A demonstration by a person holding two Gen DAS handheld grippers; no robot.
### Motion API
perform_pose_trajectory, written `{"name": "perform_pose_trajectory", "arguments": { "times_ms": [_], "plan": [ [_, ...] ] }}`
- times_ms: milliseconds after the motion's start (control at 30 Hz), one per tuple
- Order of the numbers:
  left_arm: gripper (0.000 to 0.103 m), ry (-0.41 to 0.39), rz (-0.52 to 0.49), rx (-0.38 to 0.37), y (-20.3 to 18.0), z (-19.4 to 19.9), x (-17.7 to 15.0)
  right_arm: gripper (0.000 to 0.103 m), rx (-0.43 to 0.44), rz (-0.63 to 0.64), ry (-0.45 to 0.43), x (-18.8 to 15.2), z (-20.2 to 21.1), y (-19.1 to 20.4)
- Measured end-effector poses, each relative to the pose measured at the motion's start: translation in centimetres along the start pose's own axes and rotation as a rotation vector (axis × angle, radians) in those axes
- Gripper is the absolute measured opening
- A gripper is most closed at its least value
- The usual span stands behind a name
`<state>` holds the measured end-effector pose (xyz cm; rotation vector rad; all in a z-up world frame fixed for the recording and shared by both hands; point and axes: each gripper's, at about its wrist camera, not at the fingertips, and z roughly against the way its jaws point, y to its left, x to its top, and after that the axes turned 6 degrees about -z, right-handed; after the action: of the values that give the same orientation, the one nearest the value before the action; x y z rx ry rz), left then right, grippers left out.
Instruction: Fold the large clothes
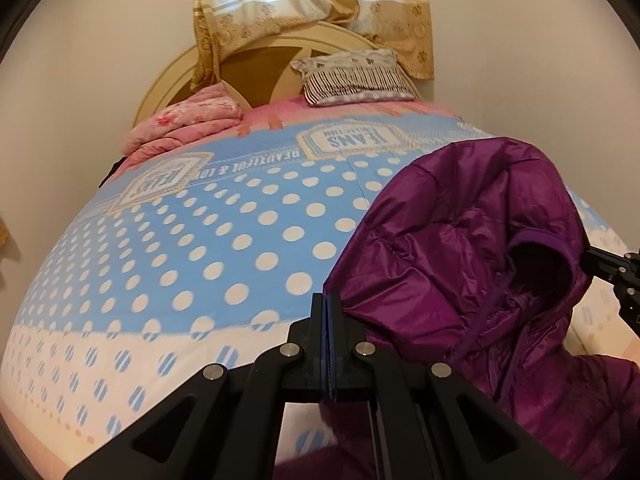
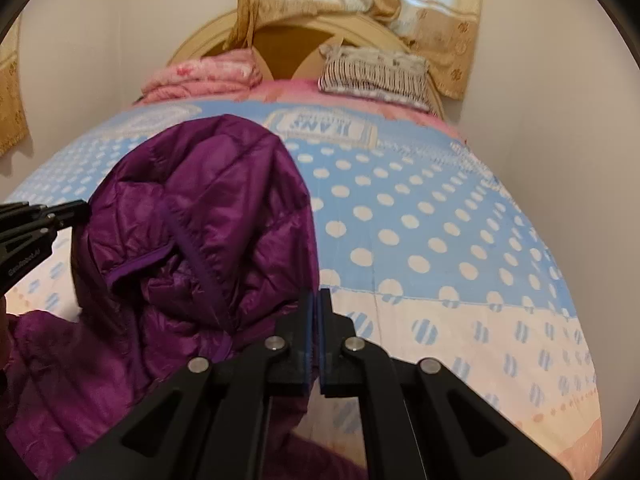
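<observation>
Item: purple puffer jacket point(image 1: 480, 240), hooded, quilted, shiny. Loc: near end of bed point(image 1: 200, 240), partly lifted off the bedspread, hood side up and bulging; lower part trails down toward the cameras.

L gripper point(image 1: 328, 312): jaws clenched, blue pads together, pinching the jacket's edge fabric at its left side. Jacket hangs to the right of the tips in the left wrist view. Also seen at left edge of the right wrist view point(image 2: 76, 208), tip against the jacket.

R gripper point(image 2: 314, 308): jaws clamped, thin slit between pads; jacket fabric meets the tips from the left and appears caught between them. Seen too at right edge of the left wrist view point(image 1: 592, 260), tip touching the jacket by the hood.

Jacket spans between the two grippers, one on each side.

Hood opening point(image 1: 540, 260): dark, edged w/ purple trim, faces the cameras. Zip line point(image 2: 200, 264) runs down the front.

Bedspread point(image 2: 400, 220): blue w/ white dots, cream band w/ striped dots nearer, printed labels farther up.

Far end: pink folded quilt point(image 1: 184, 124) at left, striped pillow point(image 1: 352, 78) at right, both against cream headboard point(image 1: 256, 60). Beige curtain point(image 1: 312, 0) above headboard. Walls point(image 1: 100, 60) plain, pale.
</observation>
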<state>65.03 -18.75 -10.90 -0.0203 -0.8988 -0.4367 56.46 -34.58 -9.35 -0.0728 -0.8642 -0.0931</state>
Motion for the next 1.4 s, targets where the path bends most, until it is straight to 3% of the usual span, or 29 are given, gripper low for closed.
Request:
{"name": "perform_pose_trajectory", "arguments": {
  "times_ms": [233, 367, 533, 733, 833, 933, 967, 1000, 1033, 1067, 1100, 1167, 1200, 1233, 1267, 1400],
  "plan": [
    [0.0, -0.109, 0.009, -0.003, 1.4, 8.4, -2.7, 0.002, 0.036, 0.045, -0.099, -1.5, 7.5, 1.5],
    [0.0, -0.143, 0.005, -0.009, 1.7, 11.1, -5.7, 0.002, 0.056, 0.055, -0.136, -3.8, 10.6, 1.9],
    [0.001, -0.102, 0.007, -0.014, 0.3, 11.9, -11.5, 0.002, 0.056, 0.039, -0.065, -8.2, 9.7, 1.7],
    [0.001, -0.078, -0.105, 0.027, -1.9, 14.6, -18.8, 0.005, 0.052, -0.032, 0.038, -13.8, 9.1, -0.6],
    [0.001, -0.073, -0.133, 0.043, -1.6, 15.3, -19.8, 0.01, 0.043, -0.048, 0.051, -14.9, 9.9, -1.5],
    [0.002, -0.039, -0.087, 0.099, -0.3, 14.6, -18.9, 0.011, 0.029, -0.091, 0.058, -15.1, 10.4, -2.0],
    [0.003, -0.026, -0.052, 0.118, 0.3, 14.2, -18.2, 0.013, 0.03, -0.116, 0.06, -15.0, 10.6, -2.1],
    [0.003, -0.015, -0.027, 0.132, 0.7, 13.9, -17.8, 0.023, 0.032, -0.15, 0.063, -14.5, 10.5, -2.2],
    [0.007, -0.001, 0.012, 0.144, 1.4, 13.5, -17.1, 0.032, 0.035, -0.168, 0.064, -15.0, 10.9, -2.1],
    [0.017, 0.01, 0.057, 0.15, 1.9, 13.0, -16.4, 0.055, 0.047, -0.195, 0.064, -14.6, 11.0, -1.9],
    [0.026, 0.017, 0.1, 0.16, 2.2, 12.6, -15.4, 0.061, 0.064, -0.223, 0.056, -13.9, 11.0, -1.5],
    [0.079, 0.006, 0.155, 0.168, 2.2, 12.4, -14.0, 0.059, 0.068, -0.221, 0.039, -13.0, 11.1, -0.3],
    [0.087, -0.011, 0.171, 0.167, 1.9, 12.6, -13.6, 0.053, 0.068, -0.211, 0.029, -12.5, 11.2, 0.5],
    [0.092, -0.034, 0.187, 0.164, 1.5, 12.8, -13.1, 0.036, 0.08, -0.204, 0.026, -11.8, 11.0, 1.3],
    [0.092, -0.054, 0.195, 0.137, 0.9, 13.0, -12.6, 0.026, 0.101, -0.202, 0.031, -11.3, 10.8, 2.1],
    [0.093, 0.003, 0.125, 0.065, -2.2, 12.1, -12.3, 0.026, 0.149, -0.193, 0.063, -10.9, 9.6, 3.8]
  ]
}}
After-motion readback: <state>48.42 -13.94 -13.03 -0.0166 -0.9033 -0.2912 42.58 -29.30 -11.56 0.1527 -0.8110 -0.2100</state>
